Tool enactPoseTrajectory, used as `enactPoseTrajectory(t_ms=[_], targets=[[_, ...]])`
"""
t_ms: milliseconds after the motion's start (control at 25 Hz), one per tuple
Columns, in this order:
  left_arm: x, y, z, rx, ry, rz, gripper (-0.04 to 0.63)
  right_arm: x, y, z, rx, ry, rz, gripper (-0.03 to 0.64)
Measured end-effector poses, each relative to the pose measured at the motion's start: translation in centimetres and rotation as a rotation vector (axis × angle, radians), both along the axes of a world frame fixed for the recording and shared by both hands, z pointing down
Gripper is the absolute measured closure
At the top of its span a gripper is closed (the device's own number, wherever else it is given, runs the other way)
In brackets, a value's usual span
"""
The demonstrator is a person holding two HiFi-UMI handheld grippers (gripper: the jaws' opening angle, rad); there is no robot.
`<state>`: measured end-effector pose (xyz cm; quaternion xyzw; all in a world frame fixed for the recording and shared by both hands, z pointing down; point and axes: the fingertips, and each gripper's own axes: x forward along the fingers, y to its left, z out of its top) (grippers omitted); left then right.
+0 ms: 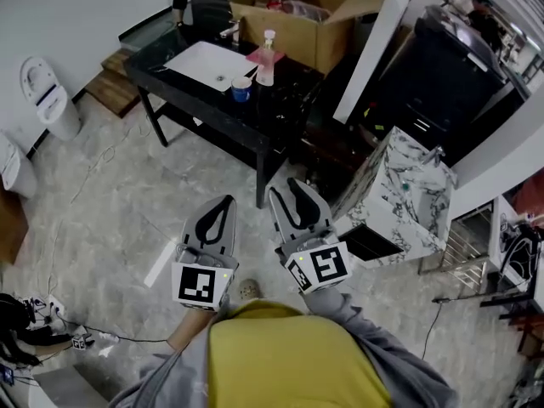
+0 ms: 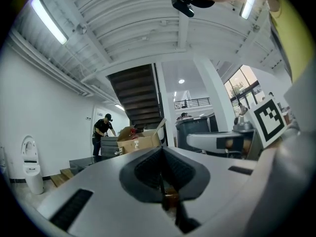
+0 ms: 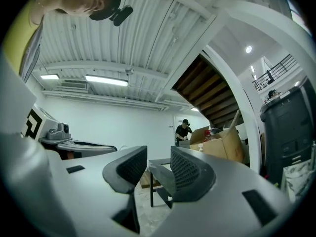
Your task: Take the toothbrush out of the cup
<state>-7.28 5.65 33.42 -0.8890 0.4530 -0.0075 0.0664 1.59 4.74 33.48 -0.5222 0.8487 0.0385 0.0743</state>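
The left gripper [image 1: 226, 201] is shut and the right gripper [image 1: 289, 185] is open and empty, so a fast reach for the far blue cup [image 1: 241, 88] could knock over the pink bottle [image 1: 267, 58] beside it.

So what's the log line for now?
left gripper: shut, empty | right gripper: open, empty | blue cup: on black table, not reached

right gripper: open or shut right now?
Open. The right gripper view shows the right gripper with its jaws clearly apart and nothing between them.
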Motion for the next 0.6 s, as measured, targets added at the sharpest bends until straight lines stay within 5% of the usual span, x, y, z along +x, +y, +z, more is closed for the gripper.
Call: enactPoseTrajectory(t_ms=[600], targets=[[0.4, -11.1, 1.8, -0.041, 0.035, 0.037, 0.592, -1.2, -11.8, 1.7, -0.029, -0.008, -0.013, 0.465]])
